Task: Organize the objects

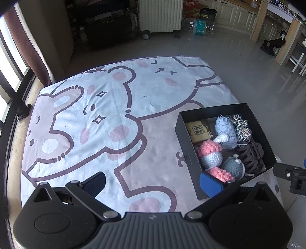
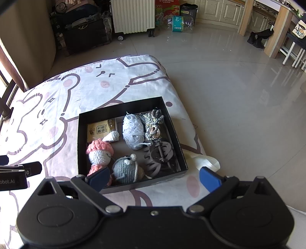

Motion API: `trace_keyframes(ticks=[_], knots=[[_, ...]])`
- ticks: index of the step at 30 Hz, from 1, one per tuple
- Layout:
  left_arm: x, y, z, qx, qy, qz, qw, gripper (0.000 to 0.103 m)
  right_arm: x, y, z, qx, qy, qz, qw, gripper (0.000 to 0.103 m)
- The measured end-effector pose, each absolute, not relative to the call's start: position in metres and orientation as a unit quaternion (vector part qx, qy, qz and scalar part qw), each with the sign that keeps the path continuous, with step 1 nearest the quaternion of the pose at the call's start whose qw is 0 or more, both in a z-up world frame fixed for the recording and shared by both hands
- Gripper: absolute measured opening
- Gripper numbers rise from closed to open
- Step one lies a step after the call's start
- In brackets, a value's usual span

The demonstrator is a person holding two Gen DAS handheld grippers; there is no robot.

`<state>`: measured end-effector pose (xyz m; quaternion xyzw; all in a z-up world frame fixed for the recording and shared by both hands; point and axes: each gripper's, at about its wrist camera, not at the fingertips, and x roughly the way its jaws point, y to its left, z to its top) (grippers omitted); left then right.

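A black shallow box (image 2: 83, 118) (image 1: 189, 160) sits on a cartoon-print cloth (image 1: 91, 118). It holds a pink-haired crochet doll (image 2: 99, 153), a grey crochet mouse (image 2: 126, 168), a pale blue yarn ball (image 2: 133, 132), a black-and-white cord bundle (image 2: 153, 122), a dark hair claw (image 2: 158, 155), a tan card box (image 2: 97, 130) and a white cone (image 2: 111, 137). My right gripper (image 2: 153, 178) is open and empty over the box's near edge. My left gripper (image 1: 153, 182) is open and empty over the cloth, left of the box.
The cloth-covered table (image 2: 57, 86) ends at a tiled floor (image 2: 239, 95) on the right. A white radiator (image 2: 133, 15), dark bags (image 2: 84, 32) and water bottles (image 2: 177, 24) stand at the back. A white cloth (image 2: 206, 160) lies by the box's right corner.
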<state>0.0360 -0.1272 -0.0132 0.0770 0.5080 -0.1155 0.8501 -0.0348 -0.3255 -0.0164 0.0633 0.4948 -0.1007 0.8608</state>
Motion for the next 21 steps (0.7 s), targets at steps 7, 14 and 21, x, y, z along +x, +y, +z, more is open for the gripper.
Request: trace_keyframes(ticks=[7, 14, 21], knots=[[0.0357, -0.1267, -0.0125, 0.079, 0.507, -0.112, 0.851, 0.103, -0.0349, -0.3257, -0.0165, 0.063, 0.495, -0.1, 0.861, 0.101], [0.0374, -0.1243, -0.0128, 0.075, 0.509, -0.11, 0.851, 0.103, -0.0341, -0.3257, -0.0158, 0.063, 0.496, -0.101, 0.86, 0.101], [0.0369, -0.1238, -0.0127, 0.074, 0.509, -0.111, 0.851, 0.103, -0.0342, -0.3254, -0.0162, 0.063, 0.495, -0.101, 0.86, 0.101]])
